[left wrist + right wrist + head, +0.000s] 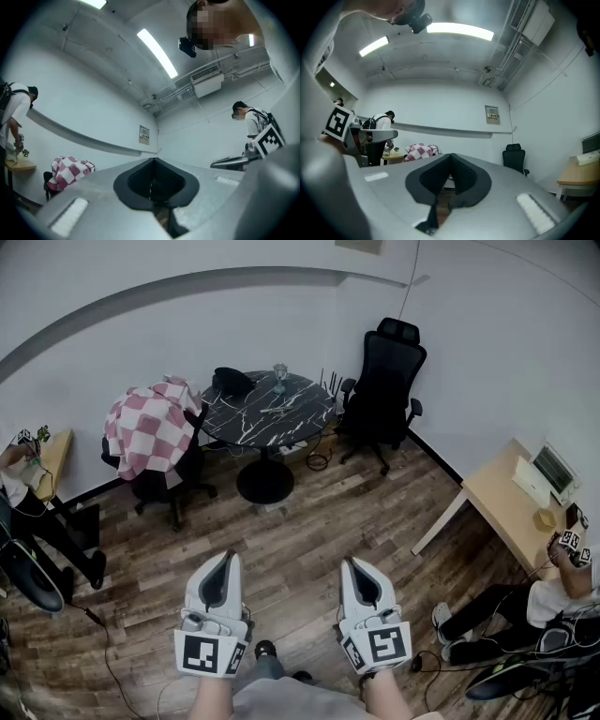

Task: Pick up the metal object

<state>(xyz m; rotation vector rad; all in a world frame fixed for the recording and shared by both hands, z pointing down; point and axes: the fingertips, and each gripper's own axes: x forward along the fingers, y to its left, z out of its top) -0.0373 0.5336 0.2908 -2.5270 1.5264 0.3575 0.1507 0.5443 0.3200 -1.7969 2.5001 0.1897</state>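
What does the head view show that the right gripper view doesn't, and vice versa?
Head view only: the round black tabletop with small items on it. Right gripper view only: the ceiling lights and a wall notice. Both: the checkered cloth, the black office chair, the light desk at the right, and the right hand-held gripper, jaws shut on nothing.

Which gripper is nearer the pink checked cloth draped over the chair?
Left. The left gripper sits below and slightly right of the checked cloth in the head view; the right gripper lies farther right. Neither touches it.
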